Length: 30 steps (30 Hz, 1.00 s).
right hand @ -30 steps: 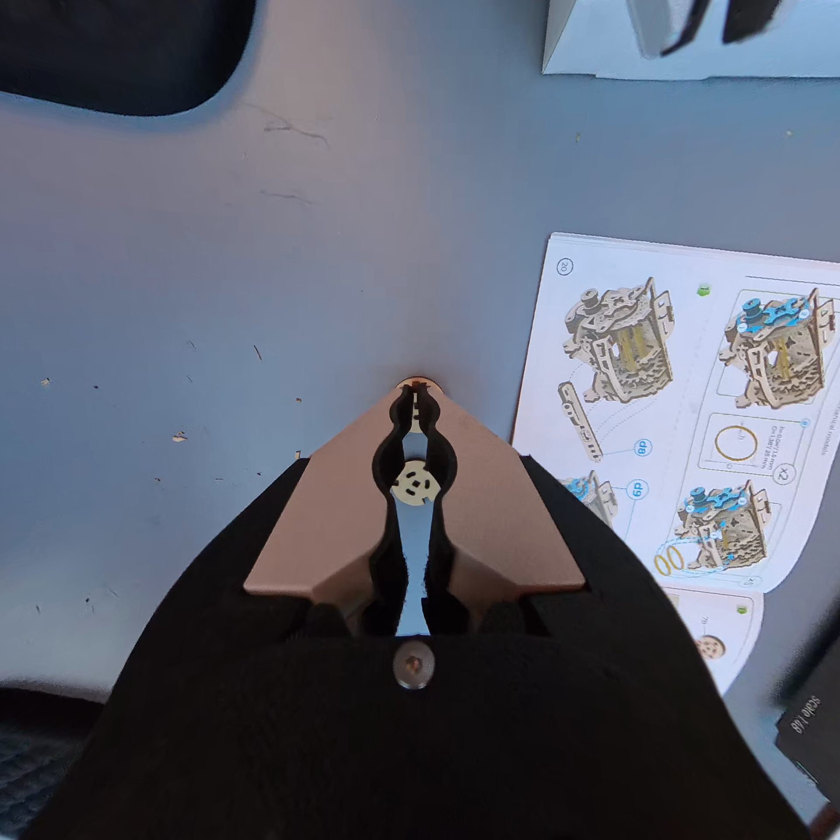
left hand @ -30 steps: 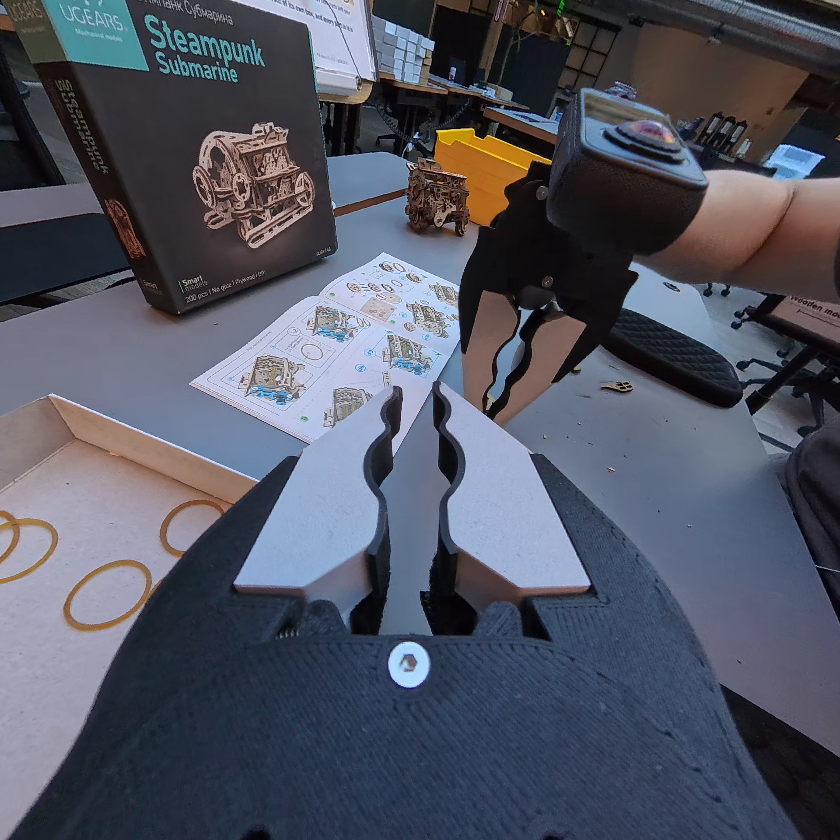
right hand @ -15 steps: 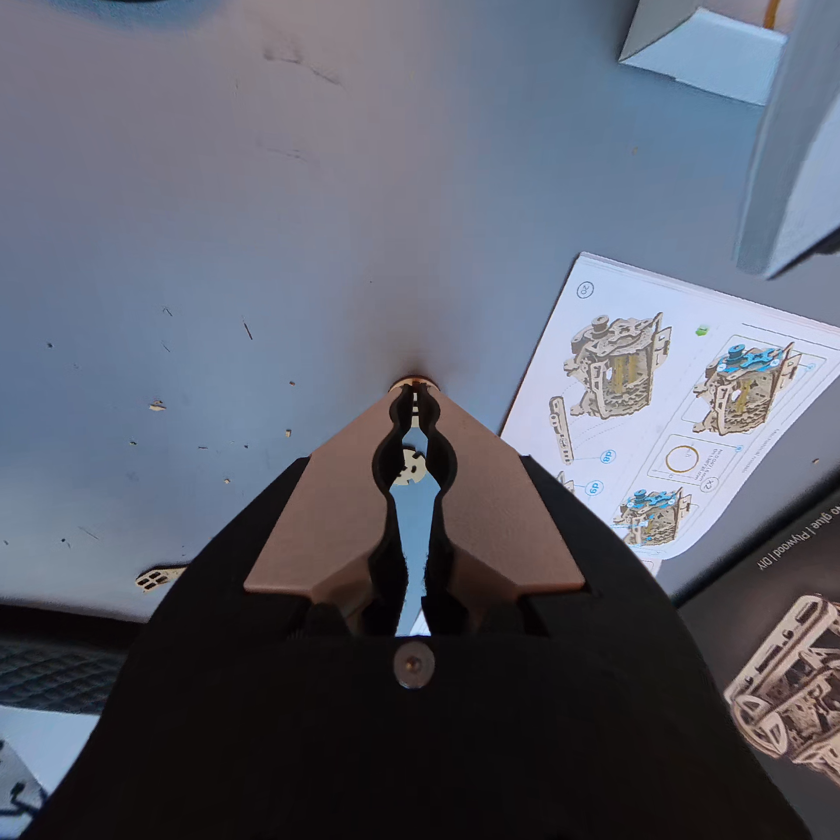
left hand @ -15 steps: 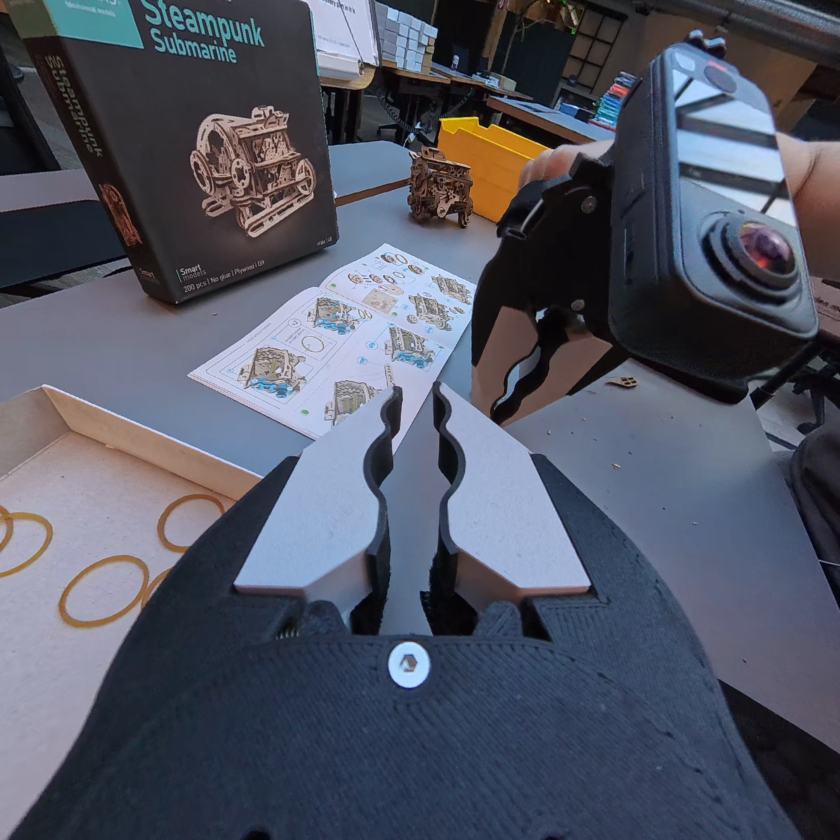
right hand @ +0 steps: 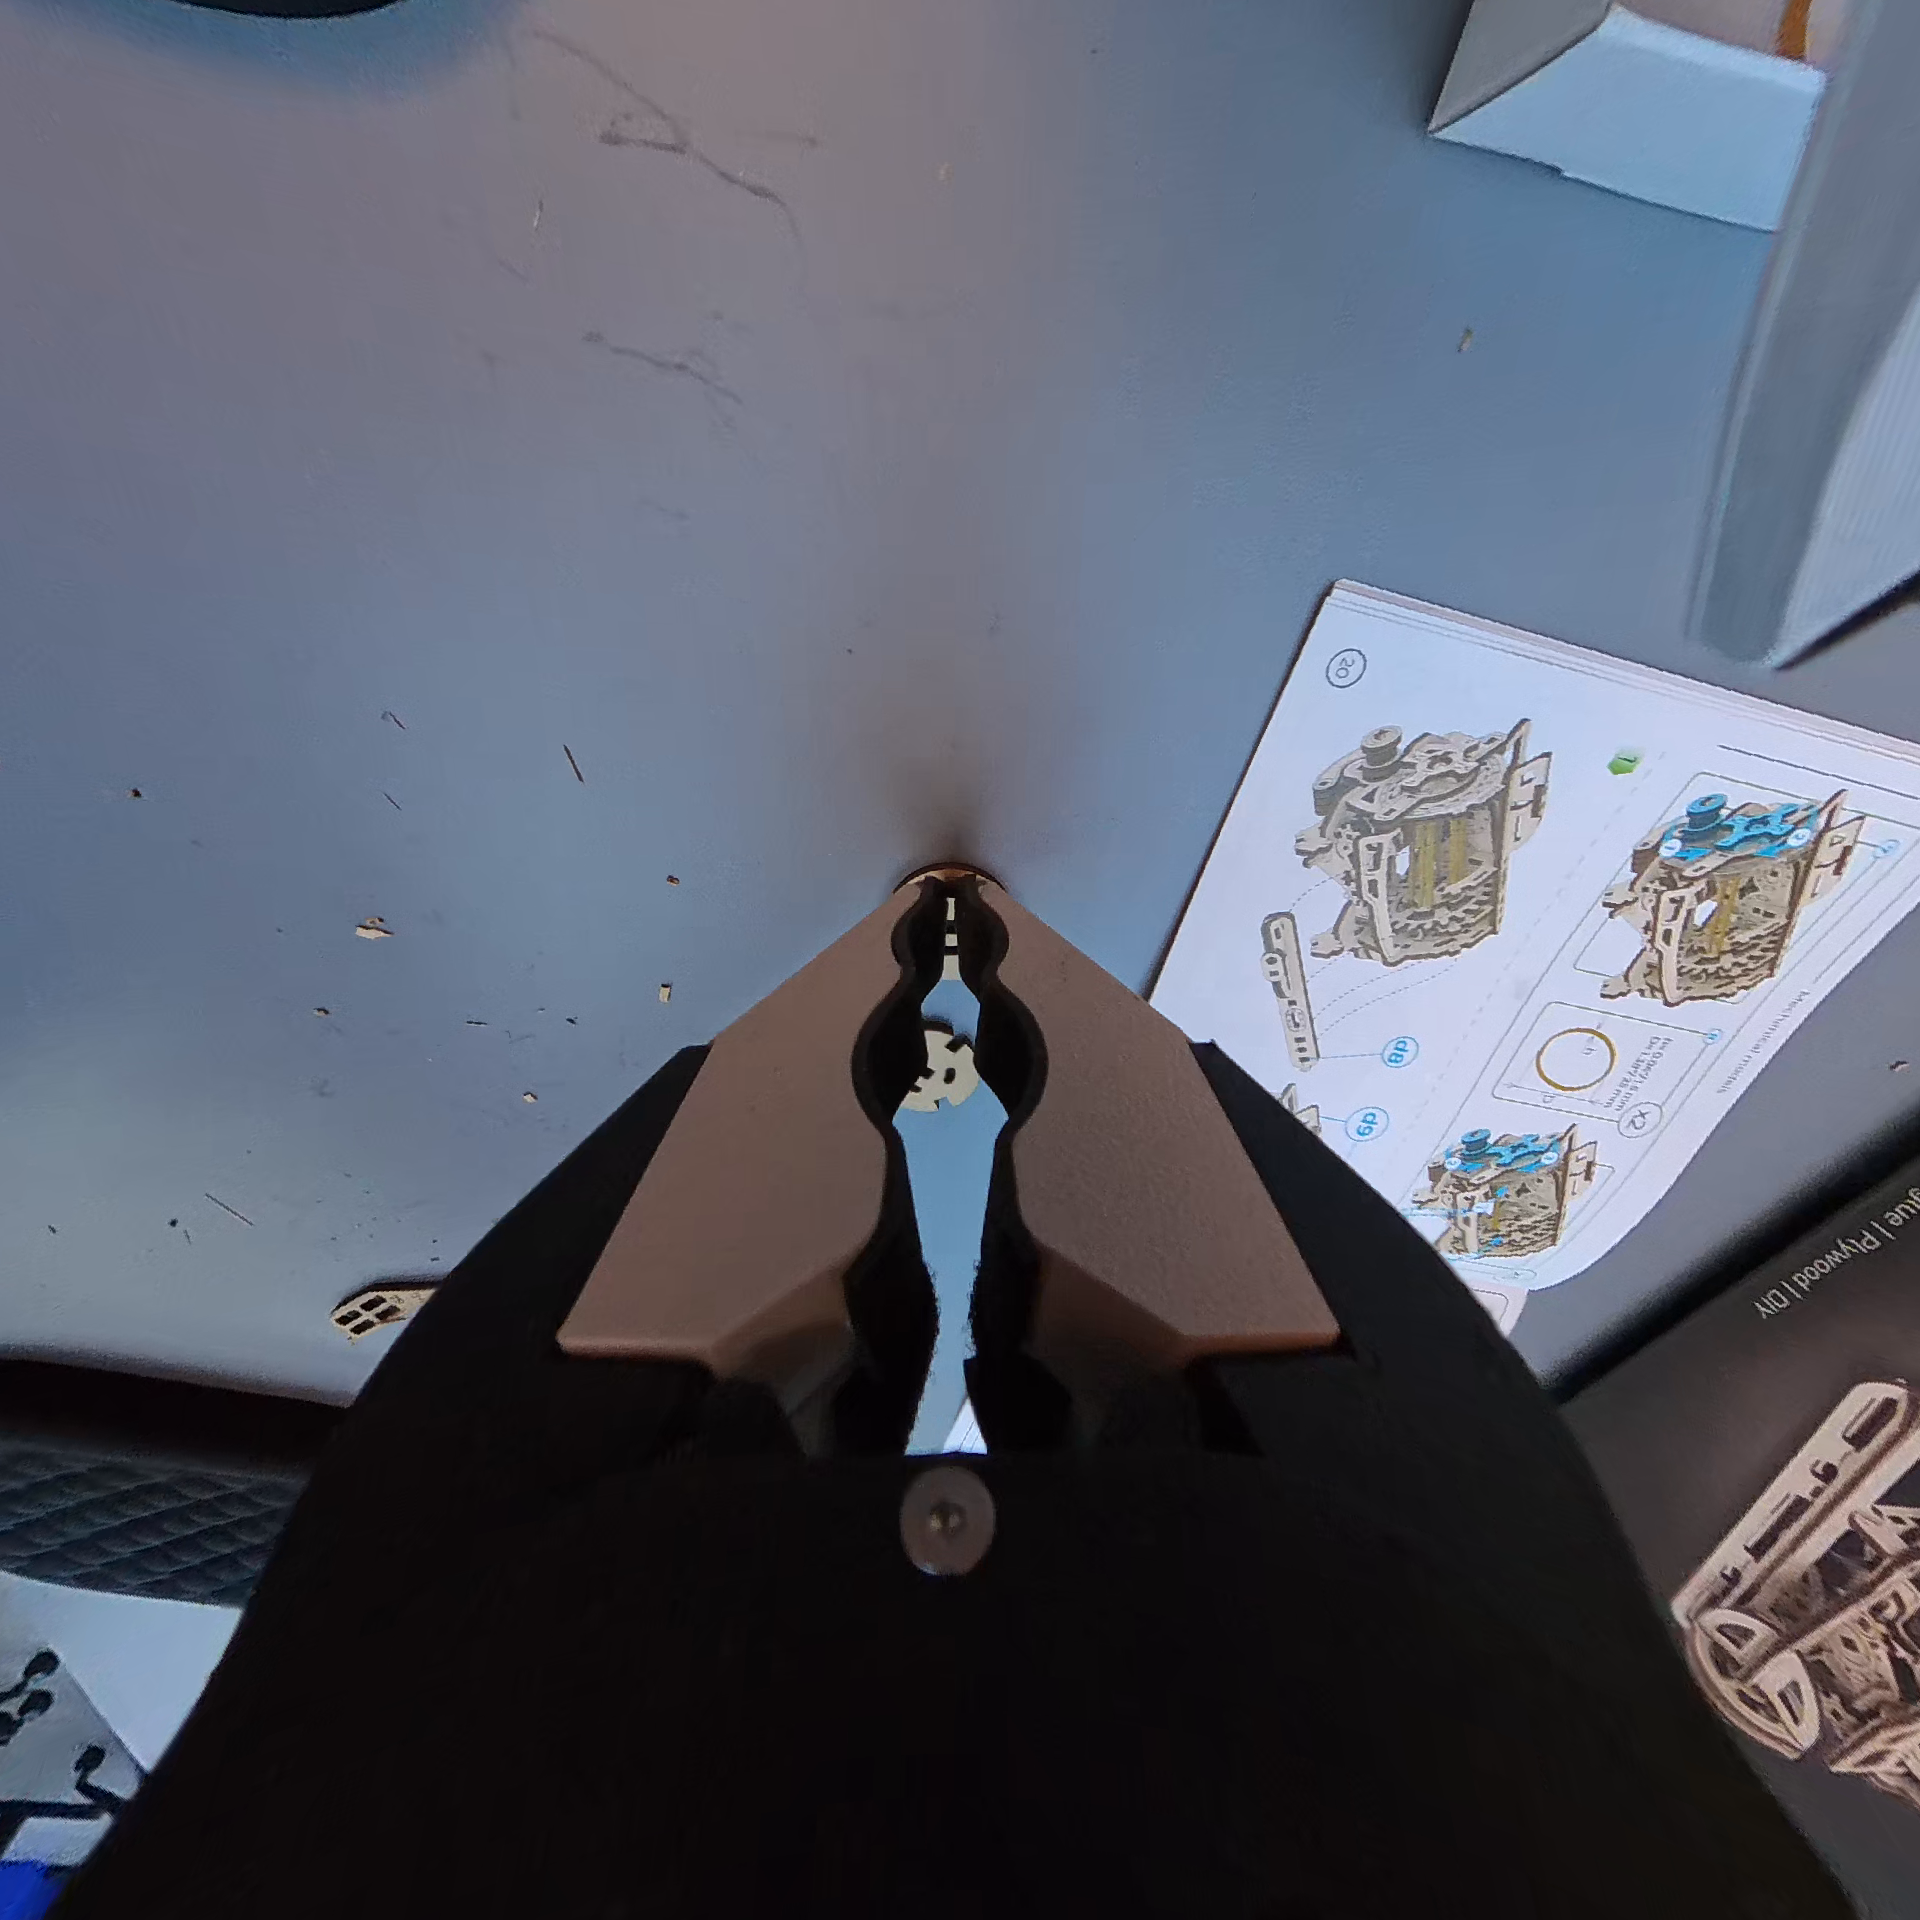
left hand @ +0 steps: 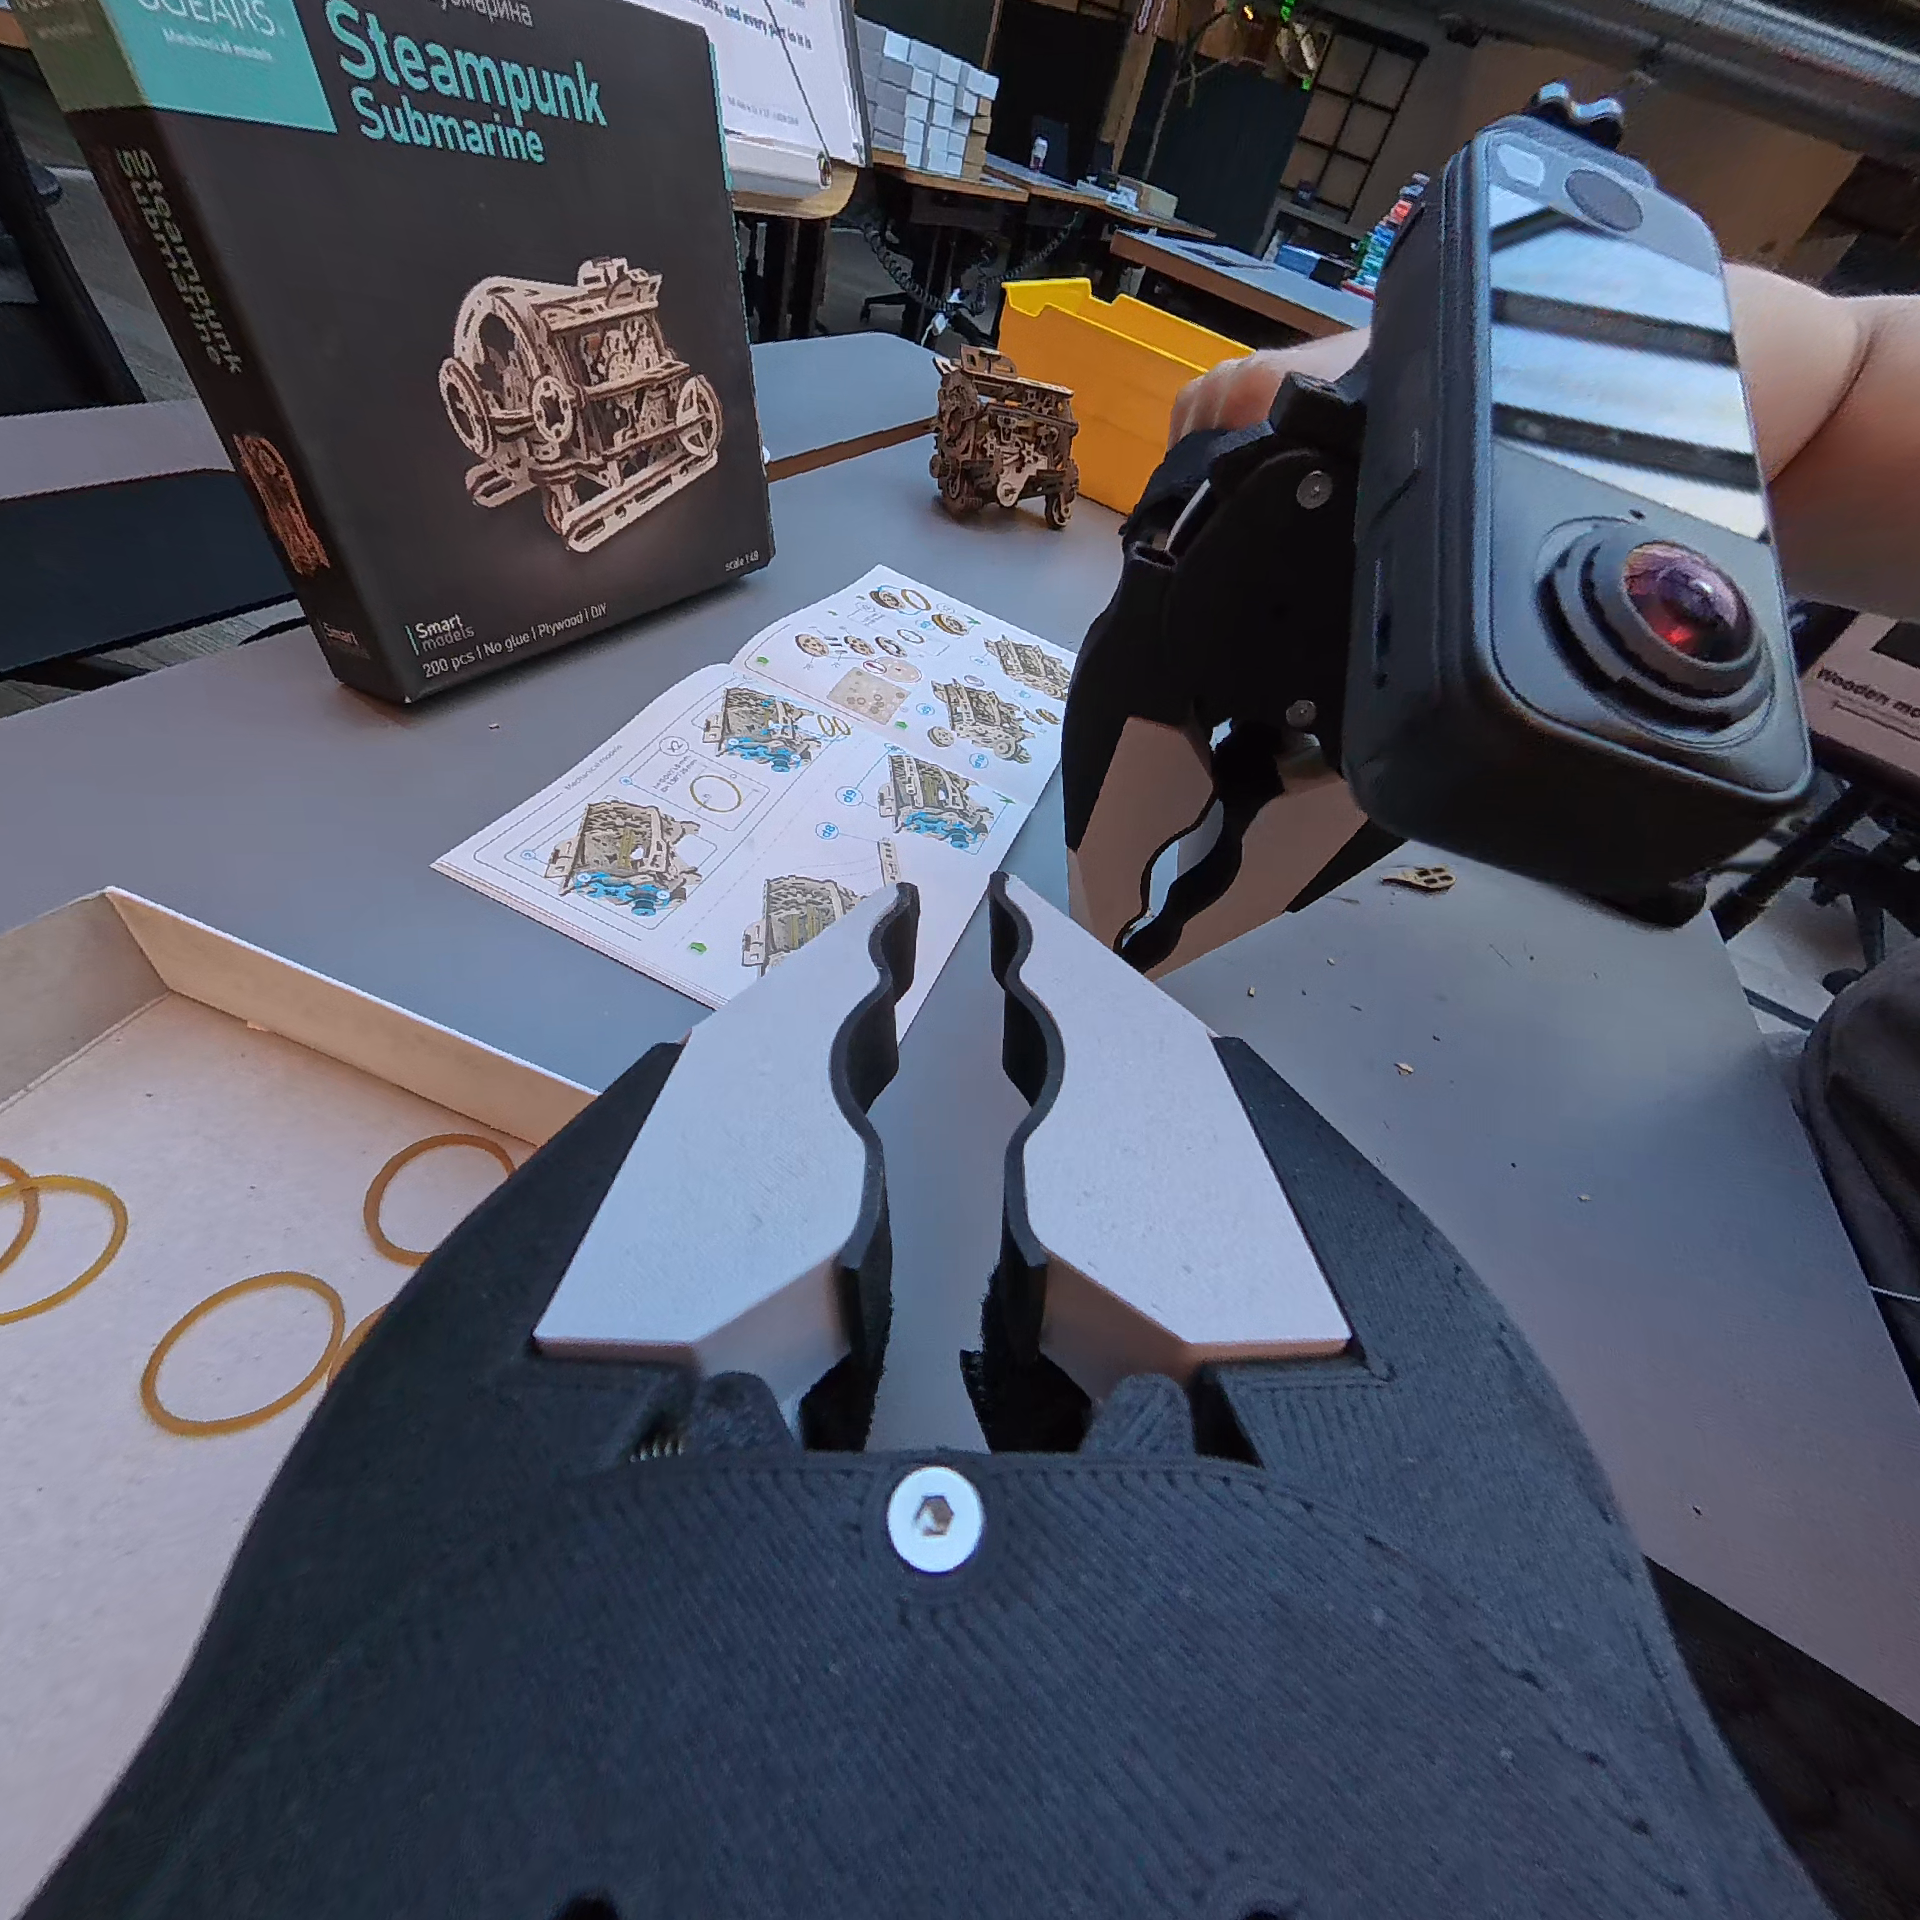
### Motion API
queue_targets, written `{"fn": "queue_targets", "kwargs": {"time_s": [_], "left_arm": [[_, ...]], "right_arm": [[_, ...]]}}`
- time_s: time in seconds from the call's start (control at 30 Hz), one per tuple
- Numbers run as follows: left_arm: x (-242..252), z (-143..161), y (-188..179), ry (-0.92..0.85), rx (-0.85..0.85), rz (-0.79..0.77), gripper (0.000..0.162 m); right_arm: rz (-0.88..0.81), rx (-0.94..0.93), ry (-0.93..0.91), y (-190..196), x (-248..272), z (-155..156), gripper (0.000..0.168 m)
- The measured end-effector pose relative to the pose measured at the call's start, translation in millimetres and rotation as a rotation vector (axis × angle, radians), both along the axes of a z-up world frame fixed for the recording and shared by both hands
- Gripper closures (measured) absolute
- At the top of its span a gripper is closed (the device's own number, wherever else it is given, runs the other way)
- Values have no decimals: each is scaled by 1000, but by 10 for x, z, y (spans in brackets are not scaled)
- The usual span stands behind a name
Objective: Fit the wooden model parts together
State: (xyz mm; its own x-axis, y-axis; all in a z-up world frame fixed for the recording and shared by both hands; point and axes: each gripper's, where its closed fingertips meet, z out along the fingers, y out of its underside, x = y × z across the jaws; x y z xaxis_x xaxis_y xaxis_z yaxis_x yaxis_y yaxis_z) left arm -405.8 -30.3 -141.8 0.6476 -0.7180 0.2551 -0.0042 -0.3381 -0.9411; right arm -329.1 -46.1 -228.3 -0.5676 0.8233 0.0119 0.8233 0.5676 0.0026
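Observation:
My right gripper (right hand: 951, 896) is shut on a small pale wooden part (right hand: 940, 1070). A notched disc of it shows in the gap between the fingers, and its round end pokes out at the tips, just above the grey table (right hand: 623, 520). In the left wrist view the right gripper (left hand: 1132, 940) points steeply down at the table beside the booklet. My left gripper (left hand: 951, 904) is open and empty, held above the table's near side. The assembled wooden model (left hand: 1003, 442) stands at the far side, apart from both grippers.
An open instruction booklet (left hand: 779, 769) lies mid-table, behind it a dark kit box (left hand: 416, 312) and a yellow bin (left hand: 1112, 364). A cardboard tray (left hand: 260, 977) with rubber bands sits at the left. A loose wooden piece (right hand: 379, 1311) lies near a black pad (right hand: 135, 1486). Left tips to right tips: about 12 cm.
The right gripper has tilted and turned its camera toward my left gripper, shifting slightly over the table with the part still held. The left gripper has barely moved.

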Motion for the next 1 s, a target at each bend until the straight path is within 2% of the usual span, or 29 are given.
{"fn": "queue_targets", "kwargs": {"time_s": [0.2,0.23,0.33,0.53,0.77,1.0], "left_arm": [[4,-3,-4,2,-2,-3,150],[6,-4,-5,3,-2,-4,149],[7,-13,-5,5,-5,-4,149],[2,-4,-6,3,-2,-3,150],[7,-13,-9,6,-5,-5,150],[2,-12,-8,6,-5,-4,149]], "right_arm": [[-27,-17,61,21,-17,32,163],[-34,-22,90,27,-43,74,158],[-61,-91,154,-21,-115,217,159],[-46,-42,98,24,-32,76,154],[-26,-32,76,2,-44,24,166],[-52,-69,111,22,-26,26,167]]}}
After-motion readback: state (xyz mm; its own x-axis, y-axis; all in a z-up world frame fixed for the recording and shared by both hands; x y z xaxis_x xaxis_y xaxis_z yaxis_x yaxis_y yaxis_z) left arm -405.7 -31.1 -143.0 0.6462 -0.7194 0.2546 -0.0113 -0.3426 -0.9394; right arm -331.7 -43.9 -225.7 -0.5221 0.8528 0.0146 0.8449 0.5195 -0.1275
